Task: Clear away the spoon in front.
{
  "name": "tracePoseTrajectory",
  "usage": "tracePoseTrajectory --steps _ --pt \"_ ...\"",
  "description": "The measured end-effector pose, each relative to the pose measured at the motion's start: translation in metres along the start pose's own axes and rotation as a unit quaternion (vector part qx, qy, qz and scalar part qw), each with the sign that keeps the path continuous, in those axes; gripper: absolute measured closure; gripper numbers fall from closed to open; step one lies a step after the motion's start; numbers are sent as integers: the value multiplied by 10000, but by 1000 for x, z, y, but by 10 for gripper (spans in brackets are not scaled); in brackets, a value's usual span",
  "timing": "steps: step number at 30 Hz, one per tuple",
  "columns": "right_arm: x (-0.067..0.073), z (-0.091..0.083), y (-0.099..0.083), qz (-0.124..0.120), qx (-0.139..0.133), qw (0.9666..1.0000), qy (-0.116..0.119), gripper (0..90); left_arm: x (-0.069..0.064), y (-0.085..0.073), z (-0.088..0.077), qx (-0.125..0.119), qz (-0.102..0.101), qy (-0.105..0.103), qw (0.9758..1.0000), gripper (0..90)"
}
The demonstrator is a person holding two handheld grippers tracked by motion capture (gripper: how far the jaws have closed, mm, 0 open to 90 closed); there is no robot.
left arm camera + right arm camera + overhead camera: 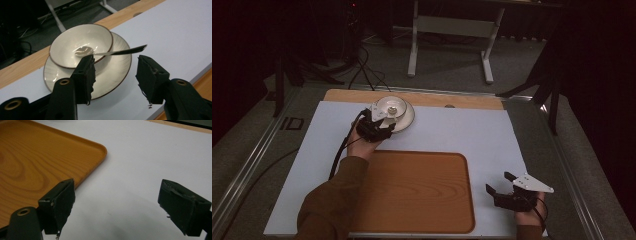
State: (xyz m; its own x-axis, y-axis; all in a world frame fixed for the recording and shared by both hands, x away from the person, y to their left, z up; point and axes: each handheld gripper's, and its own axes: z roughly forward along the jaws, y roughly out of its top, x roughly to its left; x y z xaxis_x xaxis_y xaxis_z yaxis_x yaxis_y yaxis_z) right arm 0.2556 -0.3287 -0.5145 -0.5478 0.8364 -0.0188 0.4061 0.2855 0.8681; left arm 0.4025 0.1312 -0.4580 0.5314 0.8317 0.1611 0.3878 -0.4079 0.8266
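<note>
We log the left gripper with jaws spread, holding nothing, before the spoon in the bowl on the plate. We log the right gripper spread wide over the white mat, near the tray.

- From above, my left gripper covers the near rim of the plate and part of the bowl; the spoon is too small to make out there.
- In my left gripper view, one black jaw hides the bowl's near edge and the spot where the spoon crosses the rim.
- The bowl hides the plate's far side.
- In my right gripper view, the wooden tray runs off the left and top edges, and a jaw covers its near edge.
- From above, my right hand is cut off by the bottom edge.
</note>
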Motion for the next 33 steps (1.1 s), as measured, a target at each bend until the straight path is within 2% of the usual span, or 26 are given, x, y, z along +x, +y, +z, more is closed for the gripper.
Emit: tracePoseTrajectory --steps 10,14,17,20,23,28,33 --pt "-1 0 0 15 -11 10000 0 141 -8 11 16 3 90 -100 9999 544" --pt "-1 0 0 16 -17 10000 -6 141 -13 16 25 114 200 36 9997 578" --pt "-2 0 -1 28 -21 10000 -5 141 -15 16 28 197 286 193 9992 675" --pt "-3 -1 -1 42 -34 10000 -25 141 -15 15 26 279 360 271 9986 749" --pt "-3 -2 -1 52 -39 10000 -29 141 -12 15 23 373 480 422 9973 786" --pt "-2 -1 -1 36 -35 10000 -28 141 -3 15 14 475 386 634 9961 852" --pt "-2 -1 -1 38 -32 10000 -35 141 6 13 9 572 171 674 9959 883"
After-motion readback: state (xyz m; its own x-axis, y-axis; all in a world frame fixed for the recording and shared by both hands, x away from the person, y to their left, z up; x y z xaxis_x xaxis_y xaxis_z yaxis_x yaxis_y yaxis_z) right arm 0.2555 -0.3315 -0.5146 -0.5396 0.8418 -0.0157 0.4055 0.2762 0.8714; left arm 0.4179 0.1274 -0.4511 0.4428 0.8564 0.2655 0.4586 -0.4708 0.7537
